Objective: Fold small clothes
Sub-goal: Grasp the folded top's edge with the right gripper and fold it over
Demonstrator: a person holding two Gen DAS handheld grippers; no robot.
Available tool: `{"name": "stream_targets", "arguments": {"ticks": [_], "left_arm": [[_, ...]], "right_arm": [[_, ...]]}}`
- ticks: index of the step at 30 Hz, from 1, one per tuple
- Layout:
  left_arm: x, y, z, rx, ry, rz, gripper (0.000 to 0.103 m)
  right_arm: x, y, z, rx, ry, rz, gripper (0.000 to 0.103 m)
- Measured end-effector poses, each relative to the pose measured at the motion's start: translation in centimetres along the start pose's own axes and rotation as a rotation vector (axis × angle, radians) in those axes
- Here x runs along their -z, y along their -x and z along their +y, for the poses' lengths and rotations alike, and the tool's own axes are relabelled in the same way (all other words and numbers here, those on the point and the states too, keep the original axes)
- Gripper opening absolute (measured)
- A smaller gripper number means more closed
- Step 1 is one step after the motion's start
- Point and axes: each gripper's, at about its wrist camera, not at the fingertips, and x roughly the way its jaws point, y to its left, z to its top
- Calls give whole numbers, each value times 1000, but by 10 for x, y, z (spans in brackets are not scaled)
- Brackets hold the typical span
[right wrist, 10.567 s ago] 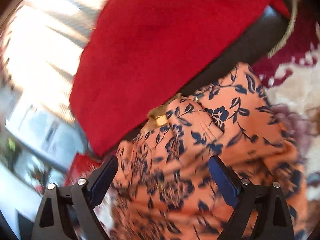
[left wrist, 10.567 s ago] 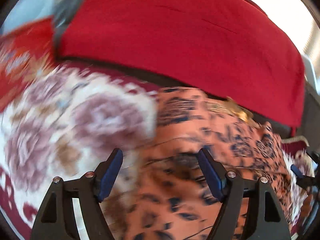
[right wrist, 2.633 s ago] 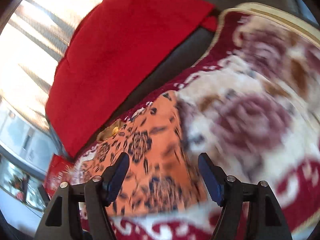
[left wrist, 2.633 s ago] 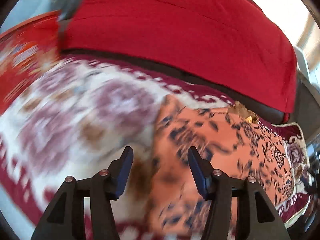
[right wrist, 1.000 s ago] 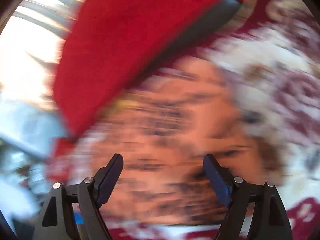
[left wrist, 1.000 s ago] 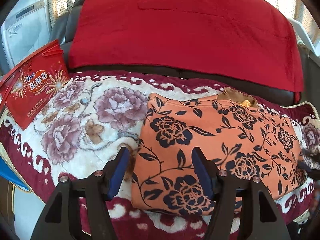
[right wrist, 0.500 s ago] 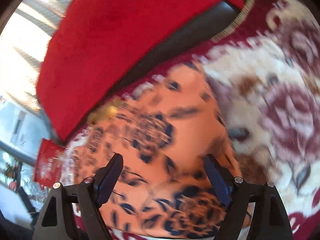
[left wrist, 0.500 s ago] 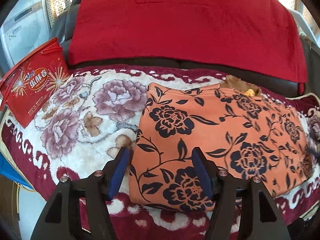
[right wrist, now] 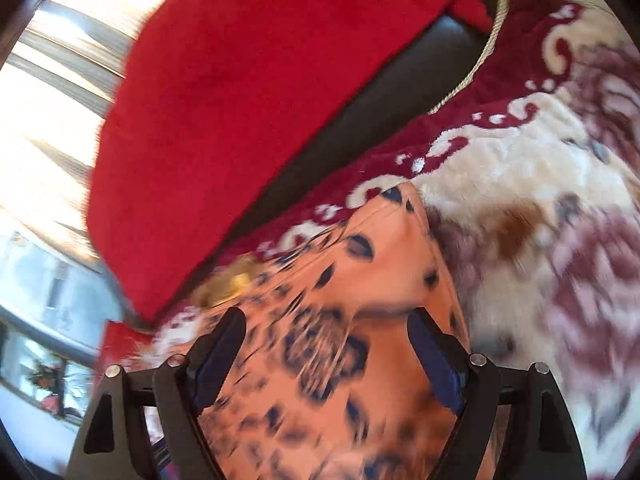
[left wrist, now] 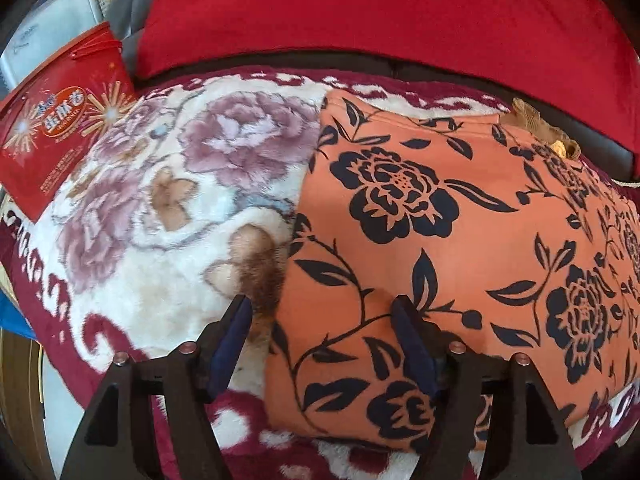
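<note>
Folded garment (left wrist: 460, 240) lies flat on the blanket (left wrist: 160, 208), on its right part in the left wrist view; box (left wrist: 52, 132) leans at the blanket's far left edge. Behind both, a cloth (left wrist: 380, 16) drapes the sofa backrest. Left gripper (left wrist: 322, 312) straddles the garment's near left edge, one finger over blanket, one over garment; right gripper (right wrist: 326, 328) hangs over the garment's other end, blanket to its right.
</note>
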Motion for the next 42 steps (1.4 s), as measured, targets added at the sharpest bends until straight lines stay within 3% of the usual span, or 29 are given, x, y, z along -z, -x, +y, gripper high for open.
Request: {"name": "stream_targets", "arguments": {"ticks": [3,7,11,14,16,17,18,20,23,25,26,28,29,30,32,37,42], "left_arm": [[4,22,-3,22,1,-57,73],[11,53,-38,118,-39,-136,74],[17,60,-89,172,-139,-147,74],[23,57,-115,184,-155,-138,74],[27,42,-130,172,-170,-94,75],[30,33,-136,150,-186,-65,75],[31,29,-139,138,-195,-59,77],[34,29,-142,107,-221,-86,81],[29,42,-139,109,-213,-103,81],[26,53,-137,129,-188,-156,81],[26,53,-140,132,-194,-167,81],[29,33,-154,117,-265,-92,82],[32,23,-156,104,-281,-69,83],[34,21,-155,100,-274,-89,90],[35,19,-151,99,-245,-100,93],[34,18,-148,105,-239,-104,96],[39,20,-147,109,-233,-107,96]], "right_arm": [[52,57,-18,-29,-55,-67,85],[110,79,-54,-16,-199,-63,87],[114,66,-66,-110,-268,-59,86],[101,45,-67,-107,-308,-53,83],[97,28,-69,-57,-318,-36,60],[94,24,-66,-39,-301,-23,26],[90,22,-57,-34,-258,-1,10],[85,35,-27,51,-114,-49,10],[87,55,15,142,78,-135,10],[85,32,0,215,82,-82,14],[87,12,-19,240,48,-8,22],[92,12,-46,134,-53,21,29],[93,22,-51,91,-72,-2,44],[90,33,-54,65,-79,-21,68],[83,53,-56,41,-80,-77,81],[24,52,-59,-47,-35,-59,81],[-40,-26,-52,-85,-6,101,81]]}}
